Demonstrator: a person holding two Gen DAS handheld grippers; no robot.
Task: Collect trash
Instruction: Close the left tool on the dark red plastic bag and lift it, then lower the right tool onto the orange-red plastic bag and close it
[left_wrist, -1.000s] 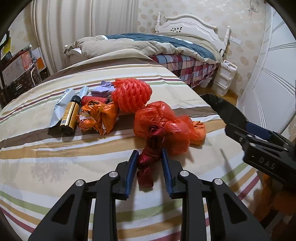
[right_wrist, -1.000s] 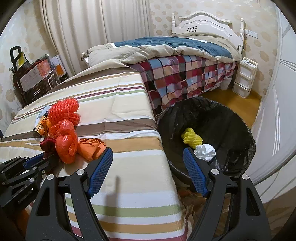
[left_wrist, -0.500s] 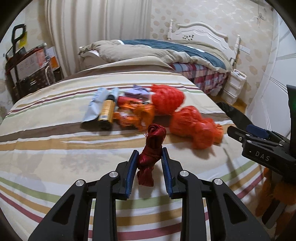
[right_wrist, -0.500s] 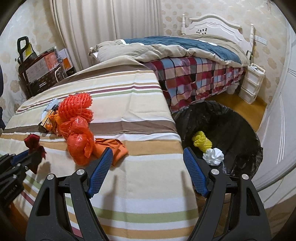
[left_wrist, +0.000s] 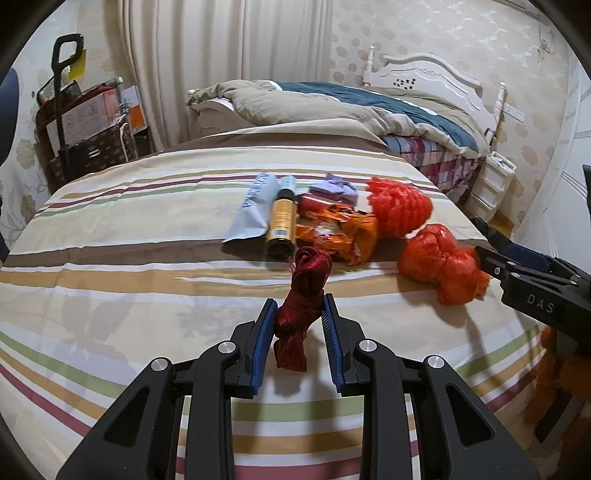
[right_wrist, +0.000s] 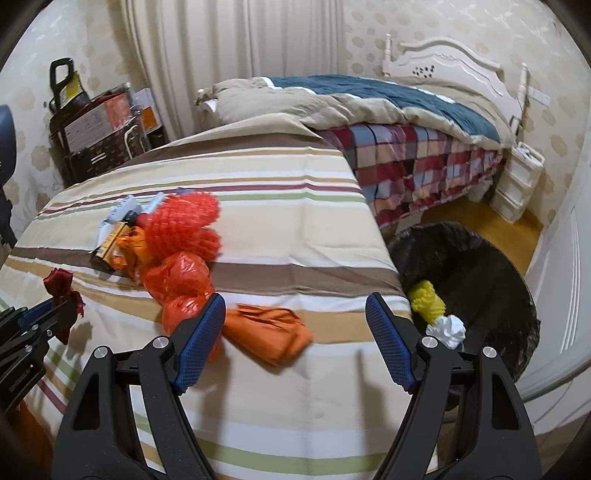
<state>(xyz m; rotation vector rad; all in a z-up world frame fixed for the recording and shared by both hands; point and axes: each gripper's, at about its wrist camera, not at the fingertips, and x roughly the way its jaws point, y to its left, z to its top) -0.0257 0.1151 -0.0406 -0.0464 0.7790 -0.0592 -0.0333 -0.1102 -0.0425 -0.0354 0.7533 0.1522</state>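
Red cloth (left_wrist: 301, 295) pinched mid-length in left gripper (left_wrist: 299, 317), lifted over striped bed (left_wrist: 110, 266). Right gripper (right_wrist: 295, 332) spread, empty. Risk: slack ends slip free before reaching bin (right_wrist: 491, 273) beyond bed edge

We see a striped bedspread (right_wrist: 288, 229) in front, a second bed with a checked sheet (right_wrist: 413, 162) and white headboard (left_wrist: 428, 72) behind, curtains (left_wrist: 229, 62), and white drawers (right_wrist: 519, 184) beside it.

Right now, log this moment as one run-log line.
left gripper: shut on dark red fabric scrap | right gripper: open, empty | bin: yellow wad, white wad
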